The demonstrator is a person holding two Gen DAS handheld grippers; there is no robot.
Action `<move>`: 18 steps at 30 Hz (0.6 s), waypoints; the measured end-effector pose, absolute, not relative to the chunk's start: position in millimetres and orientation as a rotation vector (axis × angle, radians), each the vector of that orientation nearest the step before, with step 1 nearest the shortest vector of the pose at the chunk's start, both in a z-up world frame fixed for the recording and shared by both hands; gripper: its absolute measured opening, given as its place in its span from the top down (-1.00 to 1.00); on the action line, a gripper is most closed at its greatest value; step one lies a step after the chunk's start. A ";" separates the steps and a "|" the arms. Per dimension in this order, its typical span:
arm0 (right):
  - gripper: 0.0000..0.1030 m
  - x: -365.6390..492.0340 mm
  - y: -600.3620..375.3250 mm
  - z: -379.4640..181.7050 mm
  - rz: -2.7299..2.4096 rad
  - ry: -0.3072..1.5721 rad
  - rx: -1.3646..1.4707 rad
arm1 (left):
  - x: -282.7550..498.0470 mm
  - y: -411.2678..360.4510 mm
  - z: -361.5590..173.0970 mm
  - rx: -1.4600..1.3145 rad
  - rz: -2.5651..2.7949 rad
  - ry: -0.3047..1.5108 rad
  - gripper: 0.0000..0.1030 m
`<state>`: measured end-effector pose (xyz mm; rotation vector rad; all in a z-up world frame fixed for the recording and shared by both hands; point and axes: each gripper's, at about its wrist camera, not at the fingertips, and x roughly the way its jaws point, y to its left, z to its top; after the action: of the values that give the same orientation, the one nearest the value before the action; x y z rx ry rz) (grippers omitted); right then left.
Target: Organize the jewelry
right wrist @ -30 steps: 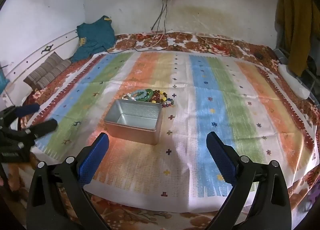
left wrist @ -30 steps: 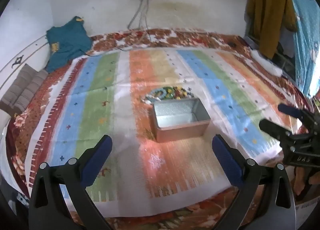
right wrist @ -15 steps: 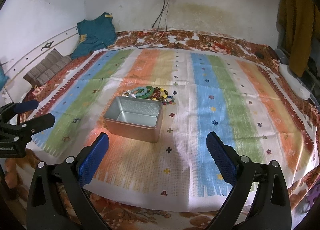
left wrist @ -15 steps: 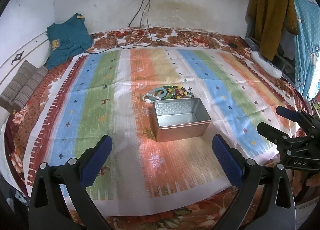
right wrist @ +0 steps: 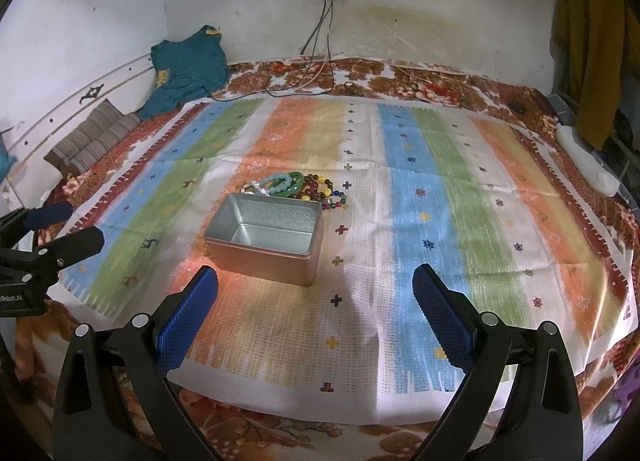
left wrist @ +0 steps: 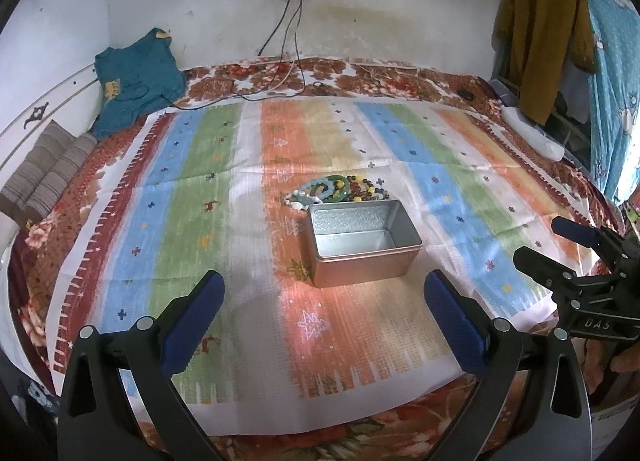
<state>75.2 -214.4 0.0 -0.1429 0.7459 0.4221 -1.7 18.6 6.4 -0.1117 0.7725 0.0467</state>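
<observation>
An open, empty metal tin stands on the striped cloth on the bed. A pile of bead bracelets, green, pale blue and multicoloured, lies just behind the tin, touching its far wall. My left gripper is open and empty, short of the tin's near side; it also shows at the left edge of the right wrist view. My right gripper is open and empty, in front of the tin and slightly to its right; it also shows at the right edge of the left wrist view.
A teal garment and folded striped cloths lie at the back left. Cables hang from a wall socket onto the bed. A white object lies at the right edge. Clothes hang at the right.
Both grippers have drawn a little closer over the bed and tilted up slightly; the tin and bracelets have not moved. Both grippers stay open.
</observation>
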 end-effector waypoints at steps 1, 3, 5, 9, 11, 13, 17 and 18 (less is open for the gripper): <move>-0.92 75.2 -214.4 0.1 0.421 0.746 -0.144 | -1.8 19.2 6.4 -0.114 0.047 0.773 -0.89; -0.92 76.6 -214.6 -0.2 0.418 0.748 -0.142 | -1.5 19.5 5.9 -0.111 0.053 0.774 -0.89; -0.92 77.7 -214.9 -1.1 0.416 0.751 -0.142 | -0.9 19.3 4.5 -0.110 0.058 0.780 -0.89; -0.92 79.4 -213.8 -1.9 0.414 0.756 -0.145 | -0.6 17.3 3.1 -0.100 0.062 0.790 -0.89; -0.92 79.6 -214.0 -2.1 0.413 0.756 -0.145 | 0.1 17.0 3.1 -0.096 0.065 0.793 -0.89; -0.92 79.9 -214.5 -2.7 0.411 0.759 -0.142 | 1.1 17.4 2.0 -0.097 0.063 0.801 -0.89; -0.92 81.3 -214.2 -3.5 0.406 0.762 -0.142 | 3.5 19.7 0.6 -0.107 0.067 0.812 -0.89; -0.92 82.0 -214.1 -3.9 0.403 0.763 -0.144 | 4.4 20.7 0.2 -0.109 0.070 0.815 -0.89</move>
<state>82.0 -214.1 -3.9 -0.1439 0.7632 0.4030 4.4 20.7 0.2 -0.1094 0.8154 0.0705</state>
